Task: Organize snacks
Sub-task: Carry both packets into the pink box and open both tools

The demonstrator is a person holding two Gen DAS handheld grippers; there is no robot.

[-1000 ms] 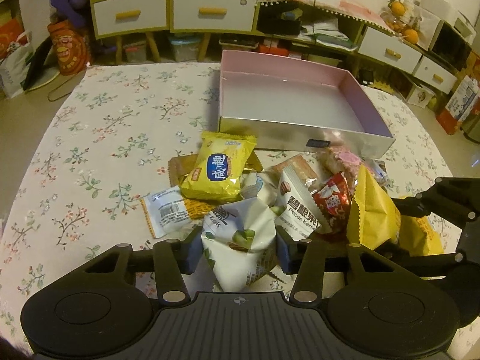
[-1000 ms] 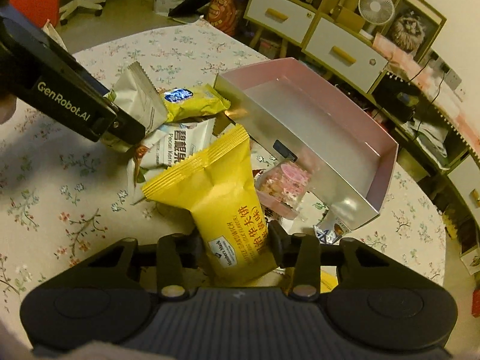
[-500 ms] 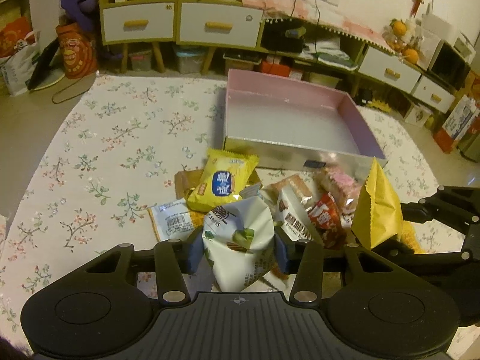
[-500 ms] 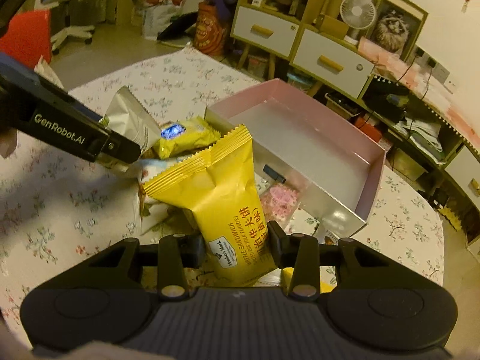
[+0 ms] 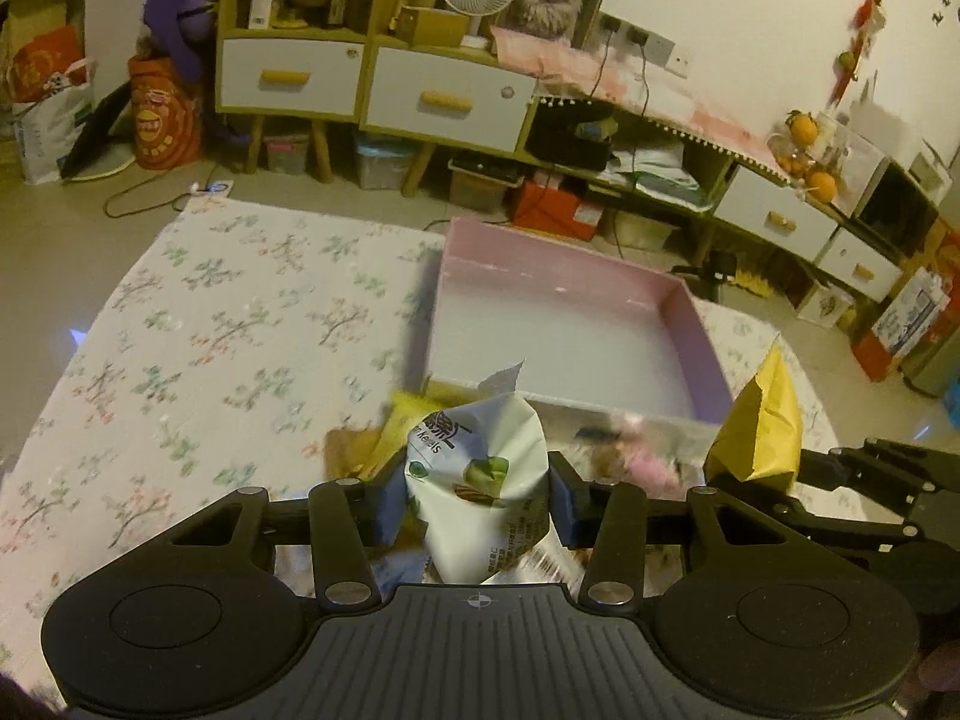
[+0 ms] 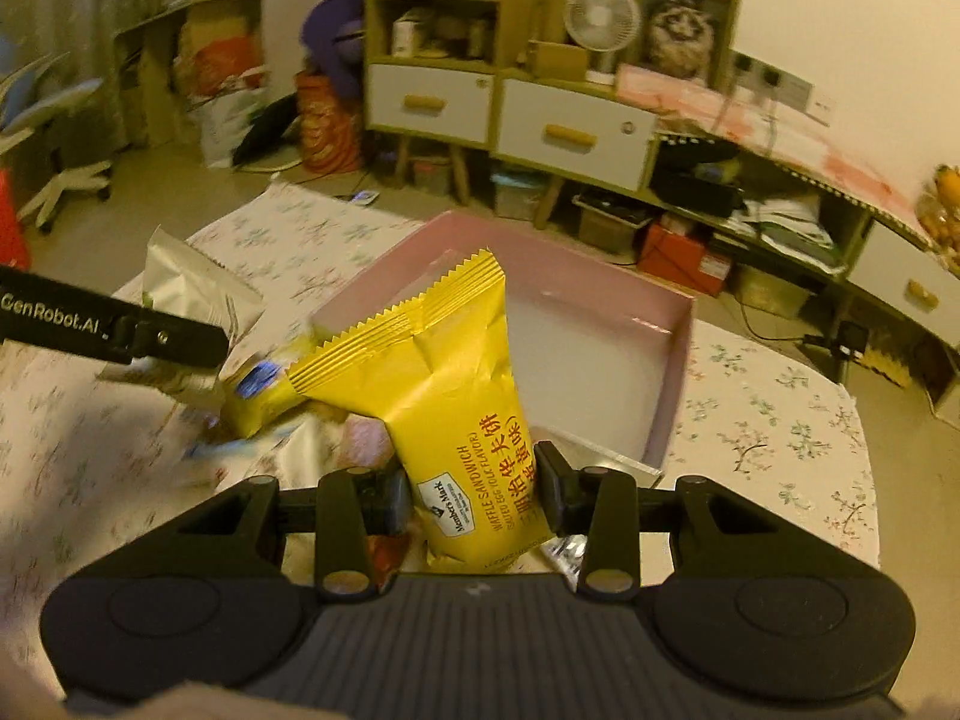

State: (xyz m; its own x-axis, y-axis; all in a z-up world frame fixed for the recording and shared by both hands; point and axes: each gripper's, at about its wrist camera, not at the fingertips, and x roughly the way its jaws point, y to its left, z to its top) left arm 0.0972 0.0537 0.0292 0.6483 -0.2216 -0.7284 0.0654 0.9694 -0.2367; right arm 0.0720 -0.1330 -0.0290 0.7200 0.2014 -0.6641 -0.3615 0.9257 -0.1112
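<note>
My left gripper [image 5: 474,495] is shut on a white and green snack bag [image 5: 480,480] and holds it above the snack pile [image 5: 636,462]. My right gripper [image 6: 474,498] is shut on a yellow waffle sandwich pack [image 6: 444,384], raised in front of the pink box [image 6: 672,354]. The pink box [image 5: 690,330] lies open just beyond the pile. The right gripper and its yellow pack [image 5: 762,426] show at the right of the left wrist view. The left gripper's finger [image 6: 120,330] and its white bag [image 6: 192,300] show at the left of the right wrist view.
A floral cloth [image 5: 198,348] covers the table. A yellow and blue packet [image 6: 264,390] lies in the pile under the held pack. Cabinets with drawers [image 5: 372,84] and floor clutter stand beyond the table's far edge.
Both grippers have lifted their packs higher and tilted up. The pile has dropped lower in both views and the box sits closer ahead.
</note>
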